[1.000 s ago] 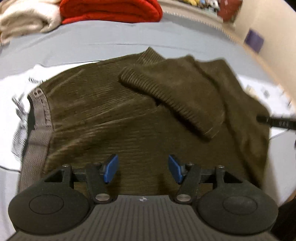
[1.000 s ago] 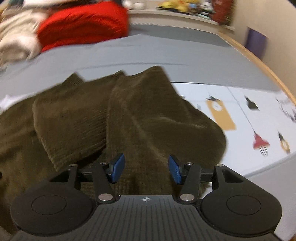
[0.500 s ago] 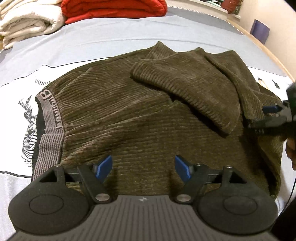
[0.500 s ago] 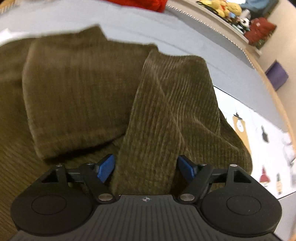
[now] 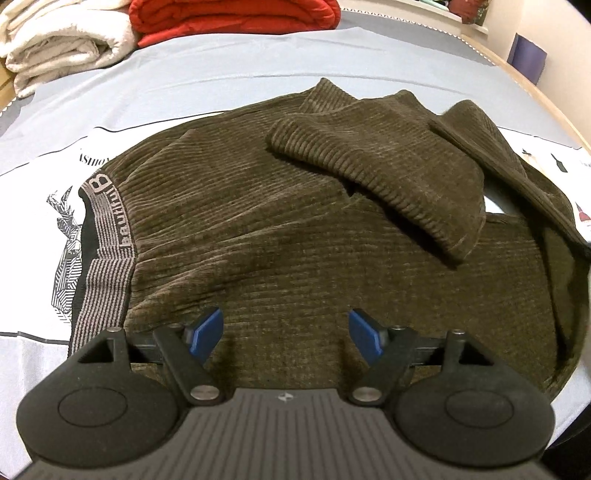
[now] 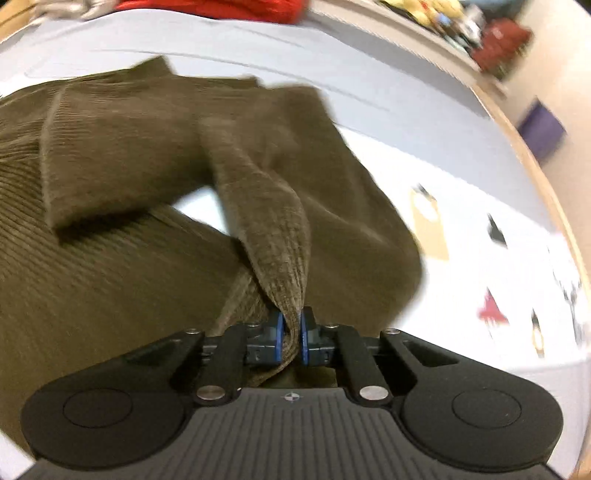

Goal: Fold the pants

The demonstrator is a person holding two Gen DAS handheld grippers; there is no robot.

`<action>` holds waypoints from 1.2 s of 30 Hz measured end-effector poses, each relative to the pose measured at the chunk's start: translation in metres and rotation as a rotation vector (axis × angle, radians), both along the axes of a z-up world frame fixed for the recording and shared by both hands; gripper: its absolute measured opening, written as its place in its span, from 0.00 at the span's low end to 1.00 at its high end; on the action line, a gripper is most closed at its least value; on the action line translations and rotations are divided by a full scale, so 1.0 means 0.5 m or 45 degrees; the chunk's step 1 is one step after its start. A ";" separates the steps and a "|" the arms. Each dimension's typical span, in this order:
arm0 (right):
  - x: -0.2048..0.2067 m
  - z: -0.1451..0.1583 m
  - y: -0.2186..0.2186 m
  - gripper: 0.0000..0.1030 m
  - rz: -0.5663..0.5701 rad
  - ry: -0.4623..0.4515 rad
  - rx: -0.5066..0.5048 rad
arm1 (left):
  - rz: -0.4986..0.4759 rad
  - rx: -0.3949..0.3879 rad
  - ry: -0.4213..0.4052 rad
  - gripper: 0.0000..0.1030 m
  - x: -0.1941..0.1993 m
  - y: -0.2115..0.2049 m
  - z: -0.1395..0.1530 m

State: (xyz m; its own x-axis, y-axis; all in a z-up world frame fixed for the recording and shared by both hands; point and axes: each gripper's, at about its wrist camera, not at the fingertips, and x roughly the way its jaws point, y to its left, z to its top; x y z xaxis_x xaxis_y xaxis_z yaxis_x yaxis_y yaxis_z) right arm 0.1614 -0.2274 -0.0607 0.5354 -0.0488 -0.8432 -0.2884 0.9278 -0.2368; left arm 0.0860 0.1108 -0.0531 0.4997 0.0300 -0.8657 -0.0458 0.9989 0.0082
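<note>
**Right gripper pinching a ridge of the pants, left gripper wide over them**

Your right gripper (image 6: 290, 338) is closing, its blue pads already pressed on a raised ridge of the brown corduroy pants (image 5: 280, 236). Your left gripper (image 5: 286, 330) hangs with its jaws spread wide above the cloth, nothing between them. The pants lie across the middle of the bed (image 5: 229, 70), the striped waistband (image 5: 107, 240) toward its left edge and one leg folded back over the seat. A red blanket (image 5: 232, 14) and a cream blanket (image 5: 62, 44) sit at the bed's far edge.
</note>
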 end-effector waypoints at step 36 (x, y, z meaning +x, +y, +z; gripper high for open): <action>0.077 -0.055 0.145 0.40 0.209 -0.006 -0.265 | 0.008 0.015 0.051 0.81 0.016 -0.004 -0.019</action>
